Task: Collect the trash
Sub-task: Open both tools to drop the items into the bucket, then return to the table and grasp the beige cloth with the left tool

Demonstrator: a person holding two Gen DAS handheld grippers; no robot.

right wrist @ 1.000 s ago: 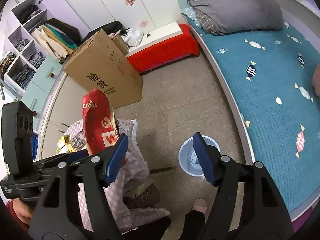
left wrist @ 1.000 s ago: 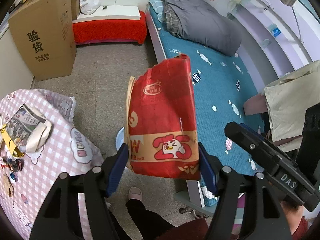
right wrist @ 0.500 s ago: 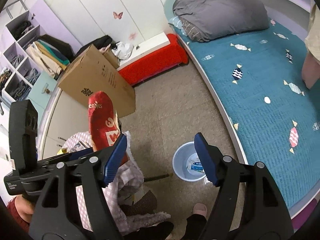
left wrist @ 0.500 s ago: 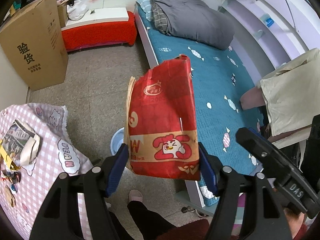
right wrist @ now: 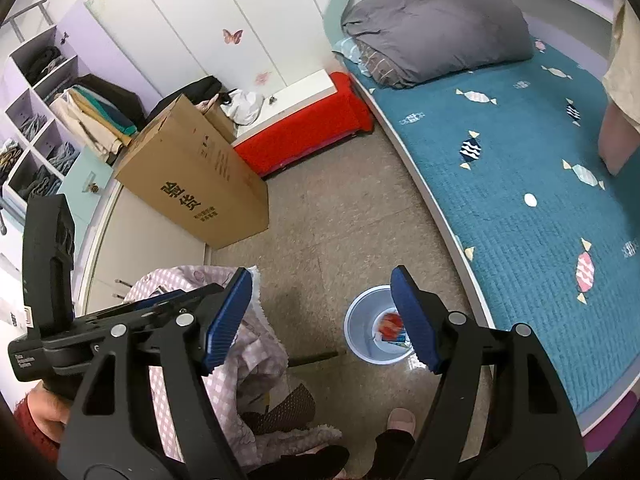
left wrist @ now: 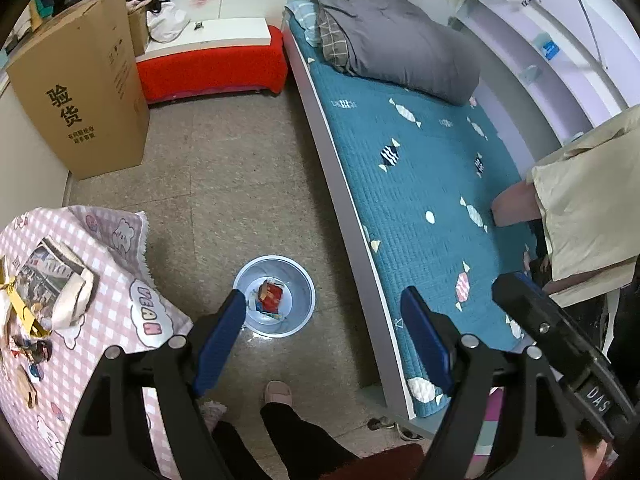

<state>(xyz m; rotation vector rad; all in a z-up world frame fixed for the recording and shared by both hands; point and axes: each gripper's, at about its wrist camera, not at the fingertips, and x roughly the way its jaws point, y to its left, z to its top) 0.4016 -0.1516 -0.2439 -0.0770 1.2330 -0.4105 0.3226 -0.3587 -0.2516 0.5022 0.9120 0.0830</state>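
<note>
A pale blue bin (left wrist: 298, 286) stands on the floor below both grippers; it also shows in the right wrist view (right wrist: 360, 320). The red snack bag (left wrist: 271, 293) lies inside it among other wrappers, and shows in the right wrist view (right wrist: 390, 323) too. My left gripper (left wrist: 322, 336) is open and empty, high above the bin. My right gripper (right wrist: 322, 318) is open and empty, also above the floor, with the bin just behind its right finger. More trash (left wrist: 28, 312) lies on the pink checked table (left wrist: 120, 312) at the left.
A bed with a teal cover (left wrist: 420, 168) runs along the right. A large cardboard box (left wrist: 80, 100) and a red bench (left wrist: 212, 64) stand at the far wall. The person's slippered foot (left wrist: 278, 392) is near the bin.
My left gripper opened and the red snack bag dropped out of it into the bin. The right gripper stayed open and shifted slightly.
</note>
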